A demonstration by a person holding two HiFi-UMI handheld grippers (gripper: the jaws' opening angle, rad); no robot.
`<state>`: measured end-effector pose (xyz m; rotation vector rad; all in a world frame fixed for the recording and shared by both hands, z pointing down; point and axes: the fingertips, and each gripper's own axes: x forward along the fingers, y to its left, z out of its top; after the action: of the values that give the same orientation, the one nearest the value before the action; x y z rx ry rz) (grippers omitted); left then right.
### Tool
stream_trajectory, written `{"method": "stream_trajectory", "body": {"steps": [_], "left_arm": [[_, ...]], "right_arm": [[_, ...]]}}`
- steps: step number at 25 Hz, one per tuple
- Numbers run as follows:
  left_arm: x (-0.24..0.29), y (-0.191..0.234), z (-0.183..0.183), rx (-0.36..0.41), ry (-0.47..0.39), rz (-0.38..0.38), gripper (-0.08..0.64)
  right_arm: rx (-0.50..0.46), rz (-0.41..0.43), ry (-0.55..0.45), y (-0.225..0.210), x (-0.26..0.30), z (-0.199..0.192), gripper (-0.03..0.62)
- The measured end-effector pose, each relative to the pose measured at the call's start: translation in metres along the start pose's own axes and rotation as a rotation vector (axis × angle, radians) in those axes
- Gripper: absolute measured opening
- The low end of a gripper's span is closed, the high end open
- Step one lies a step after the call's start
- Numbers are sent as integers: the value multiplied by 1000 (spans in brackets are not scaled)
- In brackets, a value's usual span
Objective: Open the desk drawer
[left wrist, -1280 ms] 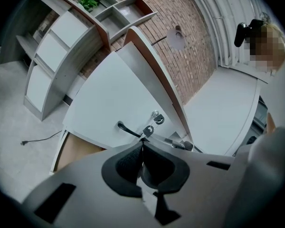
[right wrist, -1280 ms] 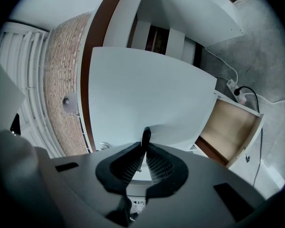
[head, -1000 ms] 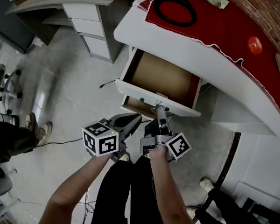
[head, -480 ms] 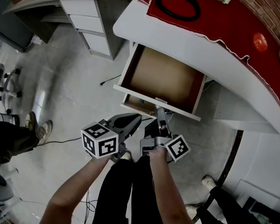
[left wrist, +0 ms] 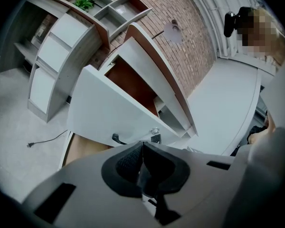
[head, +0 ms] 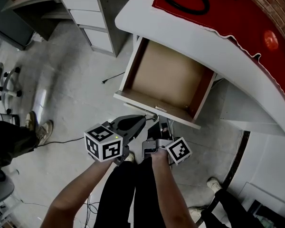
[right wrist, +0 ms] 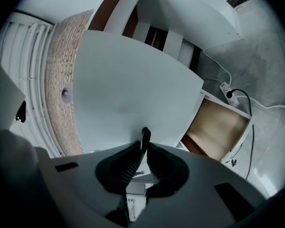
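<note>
Grey concrete floor [head: 71, 84] under the white desk [head: 218, 46], its drawer [head: 166, 75] well out from the desk, right gripper [right wrist: 143, 148] pinched narrow on the dark handle [right wrist: 145, 134], left gripper [left wrist: 141, 151] closed and empty alongside: pull much further and I reckon the drawer could drop off its runners.

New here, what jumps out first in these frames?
The open drawer under the white desk draws the eye first: it is pulled out and its brown bottom is bare. The right gripper is clamped on the drawer handle at the front panel, and the left gripper hangs shut and empty beside it. On the desktop lies a red cloth with a black cable loop.
</note>
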<state>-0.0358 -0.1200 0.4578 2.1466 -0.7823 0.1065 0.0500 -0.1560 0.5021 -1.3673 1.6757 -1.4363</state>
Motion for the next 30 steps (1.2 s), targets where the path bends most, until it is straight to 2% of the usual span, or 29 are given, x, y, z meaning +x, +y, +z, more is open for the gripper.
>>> {"method": "stream_trajectory", "body": {"steps": [4, 7, 11, 14, 16, 20, 25, 27, 30], "left_arm": [[1, -1, -1, 5, -2, -2, 14], [1, -2, -1, -6, -8, -5, 14], [-1, -1, -2, -3, -6, 0, 14], [-2, 0, -5, -3, -6, 6, 14], [-3, 0, -7, -3, -3, 12, 14], [-5, -1, -9, -3, -6, 18, 14], [-7, -8, -9, -9, -16, 23, 14], [-9, -11, -9, -9, -21, 25, 14], [-12, -18, -7, 9, -28, 35, 14]], "right_arm": [[-12, -11, 6, -5, 0, -2, 46], [23, -30, 1, -11, 0, -5, 46], [-26, -63, 13, -16, -2, -4, 46], [-24, -52, 5, -16, -2, -4, 46], [23, -21, -5, -13, 0, -6, 46], [6, -57, 6, -16, -1, -7, 46], [15, -46, 10, -10, -1, -9, 60], [-29, -74, 20, -12, -7, -10, 74], [-152, -101, 65, -8, -18, -15, 75]]}}
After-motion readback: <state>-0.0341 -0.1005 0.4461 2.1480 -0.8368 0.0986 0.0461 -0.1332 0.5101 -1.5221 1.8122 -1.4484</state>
